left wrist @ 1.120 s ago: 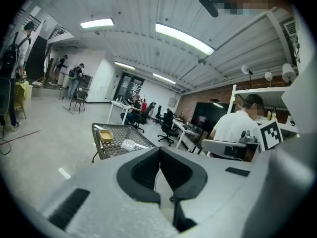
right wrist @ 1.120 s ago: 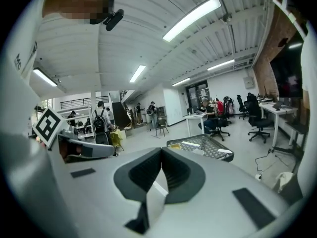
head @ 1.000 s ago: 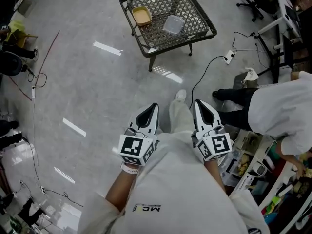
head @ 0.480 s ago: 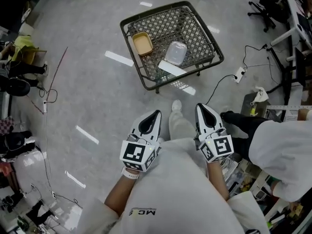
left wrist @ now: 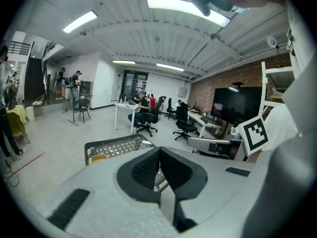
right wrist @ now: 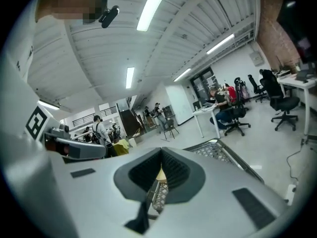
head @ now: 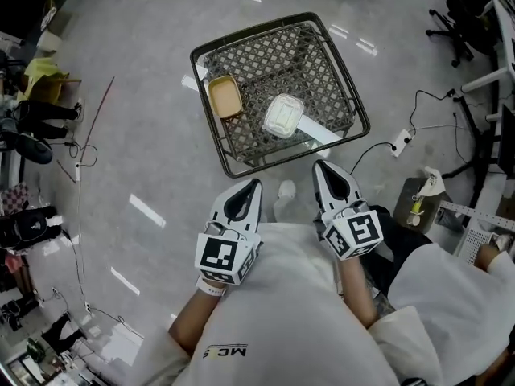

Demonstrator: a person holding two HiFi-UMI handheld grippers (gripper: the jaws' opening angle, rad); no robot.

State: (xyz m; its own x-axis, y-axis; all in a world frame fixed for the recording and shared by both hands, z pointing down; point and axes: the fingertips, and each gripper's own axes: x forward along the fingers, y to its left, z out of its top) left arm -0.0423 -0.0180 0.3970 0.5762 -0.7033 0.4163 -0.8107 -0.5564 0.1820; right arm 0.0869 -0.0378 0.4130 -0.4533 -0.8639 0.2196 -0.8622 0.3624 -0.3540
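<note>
mesh table (head: 315, 64): tan tub (head: 224, 96), lidded clear box (head: 283, 116) | left hand-held gripper (head: 251, 186), right hand-held gripper (head: 322, 168): jaws pressed together, empty

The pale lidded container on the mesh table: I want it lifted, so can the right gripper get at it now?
Probably yes: the container lies uncovered near the mesh table's near edge, just ahead of the right gripper, with nothing between them. Its jaws are shut, though.
</note>
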